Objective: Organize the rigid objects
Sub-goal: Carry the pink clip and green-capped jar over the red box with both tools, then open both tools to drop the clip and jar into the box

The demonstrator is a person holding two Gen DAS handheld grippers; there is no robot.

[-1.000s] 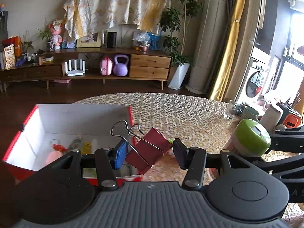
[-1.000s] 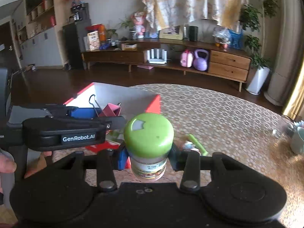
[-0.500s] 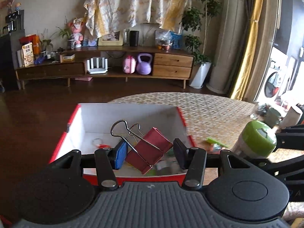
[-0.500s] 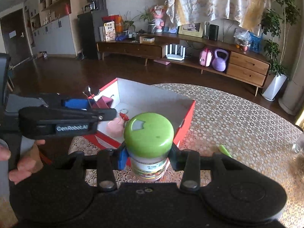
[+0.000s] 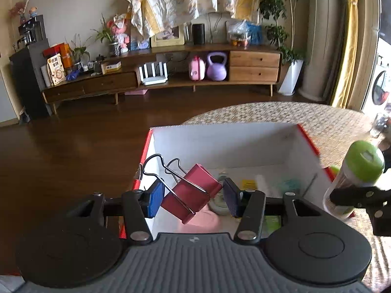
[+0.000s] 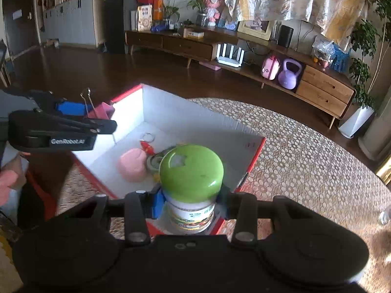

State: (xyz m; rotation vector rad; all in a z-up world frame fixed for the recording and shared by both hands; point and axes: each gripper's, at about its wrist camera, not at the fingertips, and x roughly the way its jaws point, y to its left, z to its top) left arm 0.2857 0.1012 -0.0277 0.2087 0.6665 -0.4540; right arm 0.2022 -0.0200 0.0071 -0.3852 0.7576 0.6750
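Observation:
My left gripper (image 5: 191, 199) is shut on a red binder clip (image 5: 190, 193) with wire handles, held above the near left part of a red box with white inside walls (image 5: 220, 144). My right gripper (image 6: 190, 205) is shut on a green-lidded bottle (image 6: 191, 171), held over the box's near edge (image 6: 254, 158). The bottle also shows in the left wrist view (image 5: 359, 171), and the clip in the right wrist view (image 6: 101, 111). Inside the box lie a pink soft lump (image 6: 132, 164), a red keyring item (image 6: 146, 146) and several small items.
The box sits on a round table with a patterned cloth (image 6: 305, 153). Past the table's edge is dark wood floor (image 5: 85, 141). A glass (image 5: 377, 124) stands at the table's far right. A long wooden cabinet (image 5: 171, 73) stands against the far wall.
Both grippers have moved left toward the box. The clip now hangs over the box's inside, and the bottle is over its near edge.

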